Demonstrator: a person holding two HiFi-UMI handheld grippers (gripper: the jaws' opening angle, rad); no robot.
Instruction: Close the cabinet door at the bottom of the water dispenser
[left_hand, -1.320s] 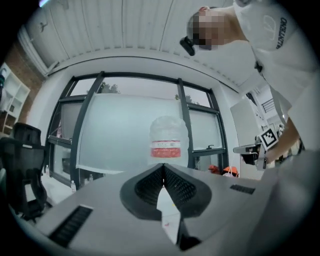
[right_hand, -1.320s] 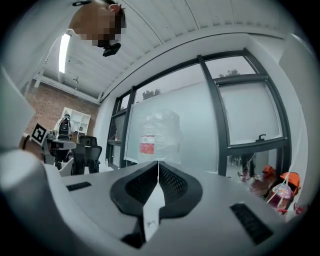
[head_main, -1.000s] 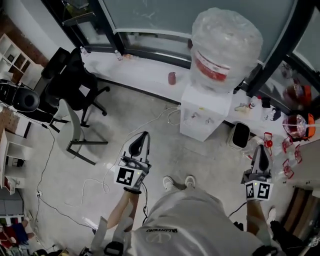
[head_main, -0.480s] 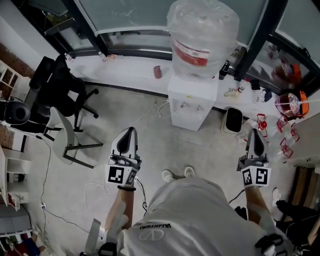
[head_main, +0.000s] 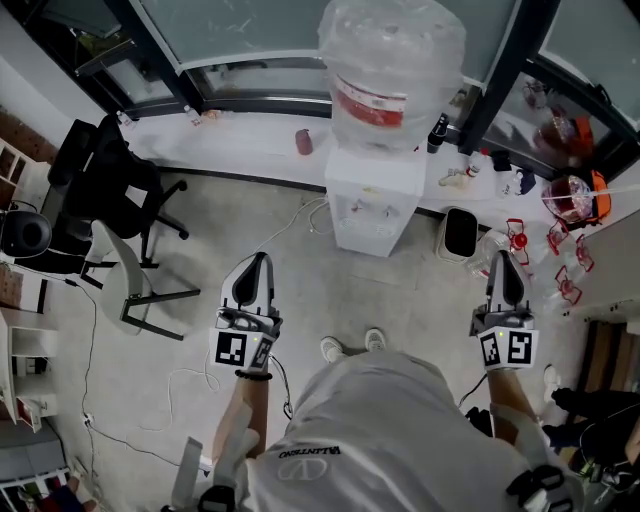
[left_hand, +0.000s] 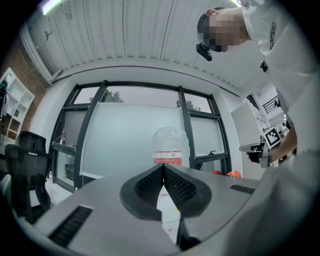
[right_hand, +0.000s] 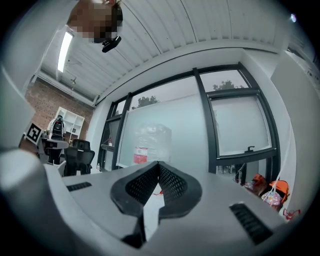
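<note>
The white water dispenser (head_main: 372, 205) stands against the window ledge with a clear bottle (head_main: 392, 70) on top. From above I see only its top and taps; the bottom cabinet door is hidden. My left gripper (head_main: 261, 260) is shut and empty, out over the floor to the dispenser's near left. My right gripper (head_main: 503, 260) is also shut and empty, to its near right. In the left gripper view the left gripper (left_hand: 163, 166) has its pads meeting, with the bottle (left_hand: 170, 149) straight beyond. The right gripper (right_hand: 158, 163) shows the same, with the bottle (right_hand: 150, 142) slightly left.
A black office chair (head_main: 100, 190) and a grey chair (head_main: 135, 270) stand at left. Cables (head_main: 290, 235) trail over the floor. A small white unit (head_main: 458, 233) sits right of the dispenser, with red and orange items (head_main: 570, 200) beyond. A cup (head_main: 303, 141) rests on the ledge.
The head view has swung, so the dispenser now sits further left and higher in the picture. Both grippers stay shut and have hardly moved in front of me.
</note>
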